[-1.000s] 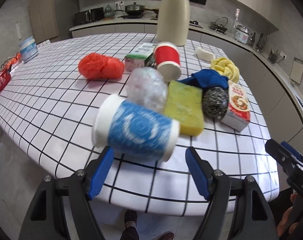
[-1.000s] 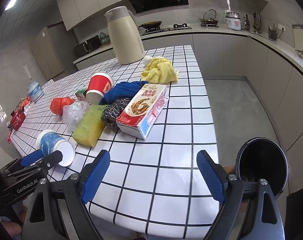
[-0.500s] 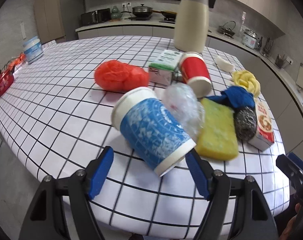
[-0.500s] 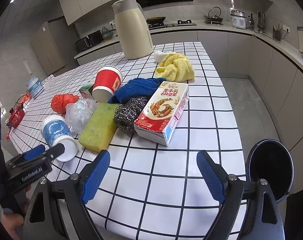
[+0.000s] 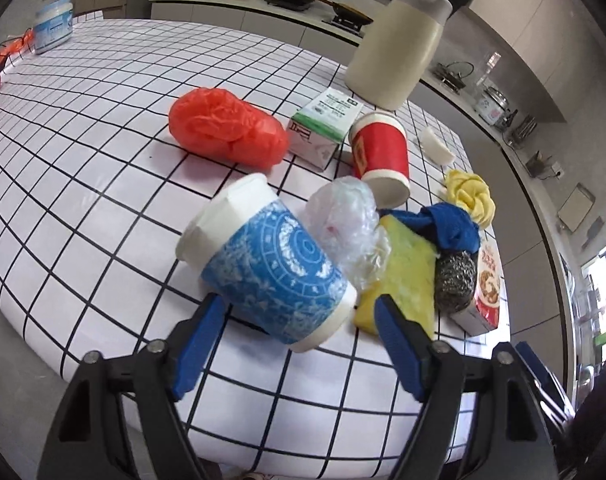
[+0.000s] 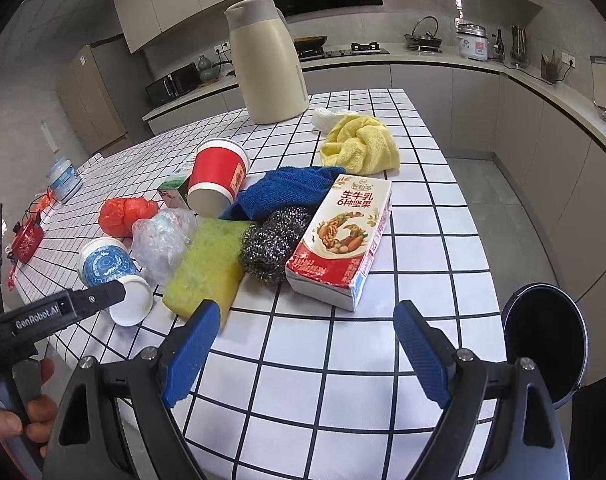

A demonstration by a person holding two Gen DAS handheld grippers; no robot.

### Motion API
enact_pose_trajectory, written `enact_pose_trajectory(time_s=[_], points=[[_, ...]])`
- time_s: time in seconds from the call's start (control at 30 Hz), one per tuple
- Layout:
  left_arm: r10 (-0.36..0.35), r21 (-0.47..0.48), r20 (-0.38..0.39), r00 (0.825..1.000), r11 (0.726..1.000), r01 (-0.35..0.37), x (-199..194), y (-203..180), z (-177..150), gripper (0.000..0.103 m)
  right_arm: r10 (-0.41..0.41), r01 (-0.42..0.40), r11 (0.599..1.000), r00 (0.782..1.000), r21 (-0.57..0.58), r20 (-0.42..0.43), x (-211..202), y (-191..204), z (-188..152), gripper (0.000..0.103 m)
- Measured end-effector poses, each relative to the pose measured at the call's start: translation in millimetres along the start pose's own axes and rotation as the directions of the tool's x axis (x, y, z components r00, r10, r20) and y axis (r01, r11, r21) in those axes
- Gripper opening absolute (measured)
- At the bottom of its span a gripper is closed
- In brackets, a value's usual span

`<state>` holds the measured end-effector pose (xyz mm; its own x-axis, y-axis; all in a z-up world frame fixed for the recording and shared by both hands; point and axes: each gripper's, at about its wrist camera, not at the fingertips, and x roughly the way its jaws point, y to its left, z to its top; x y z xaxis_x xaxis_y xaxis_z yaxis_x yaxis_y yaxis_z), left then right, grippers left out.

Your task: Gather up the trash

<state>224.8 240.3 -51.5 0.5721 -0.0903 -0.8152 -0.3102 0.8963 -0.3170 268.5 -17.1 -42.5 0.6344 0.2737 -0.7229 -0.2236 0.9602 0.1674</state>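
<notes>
A blue-and-white paper cup (image 5: 269,270) lies on its side on the tiled table; it also shows in the right wrist view (image 6: 113,274). My left gripper (image 5: 299,338) is open, its jaws either side of the cup's rim end. A red paper cup (image 5: 381,158), a crumpled clear plastic bag (image 5: 345,224), an orange plastic bag (image 5: 227,130) and a green-white carton (image 5: 325,128) lie behind it. My right gripper (image 6: 303,356) is open and empty above the table, short of a red milk carton (image 6: 343,240). A black trash bin (image 6: 547,336) stands on the floor at the right.
A yellow-green sponge (image 6: 207,266), steel scourer (image 6: 273,242), blue cloth (image 6: 291,194), yellow cloth (image 6: 361,148) and a cream thermos jug (image 6: 269,60) are on the table (image 6: 343,400). A blue-lidded tub (image 5: 55,24) stands far left. Kitchen counters run behind.
My left gripper has moved forward over the table, so the blue cup's rim end now sits between its jaws. My right gripper has moved closer to the milk carton.
</notes>
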Motion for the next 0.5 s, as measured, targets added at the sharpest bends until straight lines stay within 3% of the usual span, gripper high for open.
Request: enact_pose_trajectory(time_s=[0.5], points=[[0.006, -0.015, -0.035, 0.999, 1.0, -0.007, 22.3, 35.5, 36.9, 0.082, -0.045, 0.046, 0.998, 0.999, 0.043, -0.004, 18.4, 3.2, 10.8, 0.09]])
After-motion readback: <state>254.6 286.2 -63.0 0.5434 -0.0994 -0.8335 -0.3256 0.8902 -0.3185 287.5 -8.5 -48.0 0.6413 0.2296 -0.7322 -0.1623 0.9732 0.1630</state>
